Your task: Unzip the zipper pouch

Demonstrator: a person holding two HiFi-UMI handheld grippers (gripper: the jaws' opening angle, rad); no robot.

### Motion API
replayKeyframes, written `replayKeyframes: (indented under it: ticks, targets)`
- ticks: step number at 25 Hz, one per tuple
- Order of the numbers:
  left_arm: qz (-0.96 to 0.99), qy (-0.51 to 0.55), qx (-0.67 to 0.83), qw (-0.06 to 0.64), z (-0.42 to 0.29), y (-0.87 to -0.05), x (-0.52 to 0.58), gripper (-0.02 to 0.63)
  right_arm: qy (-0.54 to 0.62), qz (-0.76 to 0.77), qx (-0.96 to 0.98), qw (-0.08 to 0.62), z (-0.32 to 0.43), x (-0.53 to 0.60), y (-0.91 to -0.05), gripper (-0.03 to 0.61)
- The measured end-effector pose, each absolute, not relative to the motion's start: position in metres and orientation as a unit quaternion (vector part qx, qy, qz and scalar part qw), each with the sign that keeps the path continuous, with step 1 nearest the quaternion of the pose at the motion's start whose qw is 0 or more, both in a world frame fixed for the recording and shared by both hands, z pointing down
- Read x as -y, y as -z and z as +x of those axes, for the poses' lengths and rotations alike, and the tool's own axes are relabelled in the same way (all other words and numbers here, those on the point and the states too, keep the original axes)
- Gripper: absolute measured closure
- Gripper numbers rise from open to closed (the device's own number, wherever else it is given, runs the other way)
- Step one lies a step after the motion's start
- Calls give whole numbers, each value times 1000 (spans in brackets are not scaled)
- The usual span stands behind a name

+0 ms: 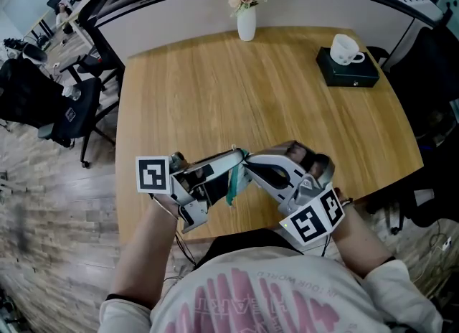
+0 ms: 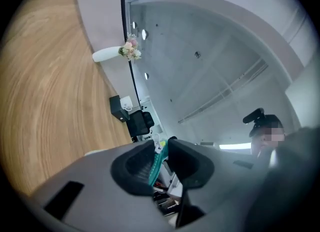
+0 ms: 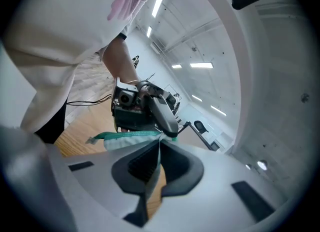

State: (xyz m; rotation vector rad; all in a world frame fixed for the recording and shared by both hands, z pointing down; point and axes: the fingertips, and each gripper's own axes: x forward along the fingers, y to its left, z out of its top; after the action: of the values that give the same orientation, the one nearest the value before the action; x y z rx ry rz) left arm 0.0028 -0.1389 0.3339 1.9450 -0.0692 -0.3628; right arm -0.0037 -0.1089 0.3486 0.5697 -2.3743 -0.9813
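Observation:
A teal and pale zipper pouch [image 1: 233, 184] hangs in the air between my two grippers, over the front edge of the wooden table [image 1: 237, 95]. My left gripper [image 1: 235, 158] comes in from the left, and its pads pinch one end of the pouch [image 2: 156, 165]. My right gripper [image 1: 251, 165] meets it from the right, shut on the thin edge at the other end of the pouch [image 3: 127, 138]. In the right gripper view the left gripper [image 3: 169, 130] is just beyond the pouch. The zipper pull is hidden.
At the table's far edge stands a white vase of flowers [image 1: 246, 16]. A black box [image 1: 348, 72] with a white cup [image 1: 346, 49] on it sits at the far right. Dark office chairs [image 1: 72, 109] stand left of the table.

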Motion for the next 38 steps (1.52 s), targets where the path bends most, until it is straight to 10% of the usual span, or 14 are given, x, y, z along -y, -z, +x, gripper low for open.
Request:
replayKeyframes:
  ticks: [20, 38]
  targets:
    - [693, 386, 75, 604, -14, -304, 168, 535, 266, 330, 890, 169, 8, 143, -312, 577]
    - [701, 384, 117, 590, -18, -304, 168, 525, 247, 370, 877, 184, 10, 156, -313, 577]
